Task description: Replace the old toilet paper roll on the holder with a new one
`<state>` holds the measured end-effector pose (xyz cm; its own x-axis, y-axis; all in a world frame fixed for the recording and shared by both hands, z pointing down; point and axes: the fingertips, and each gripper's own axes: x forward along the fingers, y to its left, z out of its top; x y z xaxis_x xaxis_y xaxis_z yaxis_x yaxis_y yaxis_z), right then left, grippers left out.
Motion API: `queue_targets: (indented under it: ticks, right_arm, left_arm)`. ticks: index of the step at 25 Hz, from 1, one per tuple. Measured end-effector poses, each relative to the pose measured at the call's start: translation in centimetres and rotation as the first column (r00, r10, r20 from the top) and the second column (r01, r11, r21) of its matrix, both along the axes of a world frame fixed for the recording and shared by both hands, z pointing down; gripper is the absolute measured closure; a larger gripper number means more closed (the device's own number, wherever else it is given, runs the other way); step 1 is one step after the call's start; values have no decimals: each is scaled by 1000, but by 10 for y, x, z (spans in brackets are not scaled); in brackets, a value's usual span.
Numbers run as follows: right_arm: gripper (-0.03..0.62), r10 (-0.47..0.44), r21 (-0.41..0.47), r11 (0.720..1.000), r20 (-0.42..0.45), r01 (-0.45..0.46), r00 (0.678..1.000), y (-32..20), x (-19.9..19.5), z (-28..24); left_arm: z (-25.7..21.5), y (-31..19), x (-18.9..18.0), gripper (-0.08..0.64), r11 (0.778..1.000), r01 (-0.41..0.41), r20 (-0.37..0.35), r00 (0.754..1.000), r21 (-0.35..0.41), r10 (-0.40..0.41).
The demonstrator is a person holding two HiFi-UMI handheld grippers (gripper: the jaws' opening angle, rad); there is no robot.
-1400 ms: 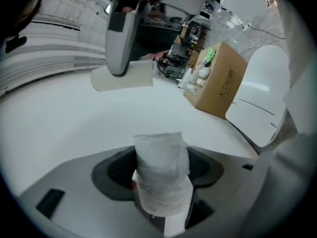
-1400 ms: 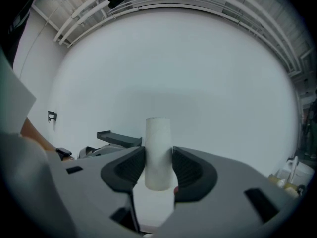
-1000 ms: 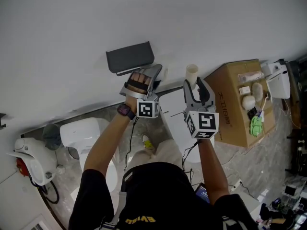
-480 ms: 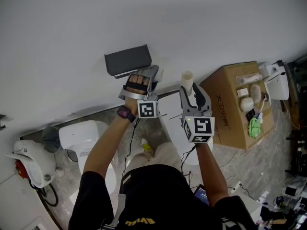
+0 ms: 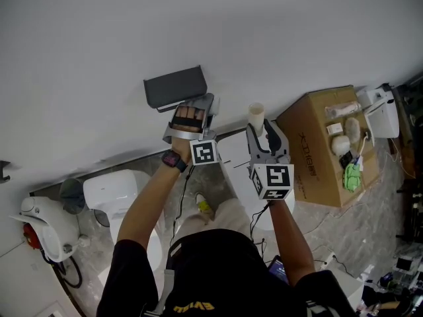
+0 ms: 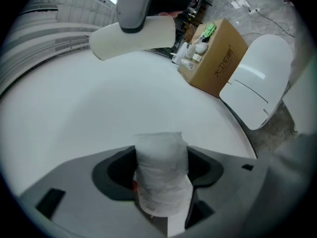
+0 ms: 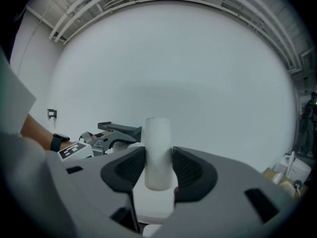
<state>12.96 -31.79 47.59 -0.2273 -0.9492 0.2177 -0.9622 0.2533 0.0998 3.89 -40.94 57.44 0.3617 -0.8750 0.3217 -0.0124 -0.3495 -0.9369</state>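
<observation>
Cardboard is what my right gripper [image 7: 158,165] is clamped on. The bare tube [image 7: 158,143] of the old roll stands upright between its jaws, with the pads pressed on both sides. In the head view the tube pokes up out of that gripper, clear of the wall [image 5: 198,25] and off to the right of the holder [image 5: 175,86]. So I judge the first half done: the old one is off.

My left gripper [image 6: 161,165] is closed on the new roll [image 6: 161,182], a small, crinkled white one. It is gripped across its middle, with one end sticking out past the jaws toward the wall. In the head view this gripper sits just under the dark grey holder, close up against it. The hand and the gripper body cover the spot where roll and holder would meet, so I can't tell whether they touch. No view shows a roll hanging there on its own, and my jaws are shut on it, so I count the fitting as not yet done.

What's left, as I read it:
- Seat the roll on the holder.
- Open the left jaws and draw that gripper clear.
- Put the tube somewhere out of the way.

The box [image 5: 324,144] on the floor to the right looks like a possible place for the tube, though that is only my guess. Roughly halfway, I'd say, with the fiddly part ahead. The roll looks soft, and squeezing it harder could crush it out of shape before it goes on.
</observation>
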Motion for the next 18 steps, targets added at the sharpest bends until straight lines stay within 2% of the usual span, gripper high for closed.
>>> queue_targets:
  ticks: [5,9,13,16,18]
  right_arm:
    - [419,-14,7,1000,-4,14,1000,2,-4,-4]
    - [419,-22,2,1000,-3,22,1000,4,-7,-4]
    - [419,-25,2,1000,0,25,1000,3,-8,-2]
    - [419,-32,-1,999,-1,32,999,2,-12,-1]
    - [419,-40,0,999,-4,40,999,1,-15,-1]
  left_arm:
    - [0,0,-2,265,999,20,36,999,36,-21]
    - [-2,-6,-11,265,994,84,88,992,75,-90]
    - [2,-7,-16,267,993,109,76,991,46,-112]
    - [2,-6,-17,268,993,108,70,991,50,-111]
    - [0,-9,-22,268,990,128,92,987,66,-134]
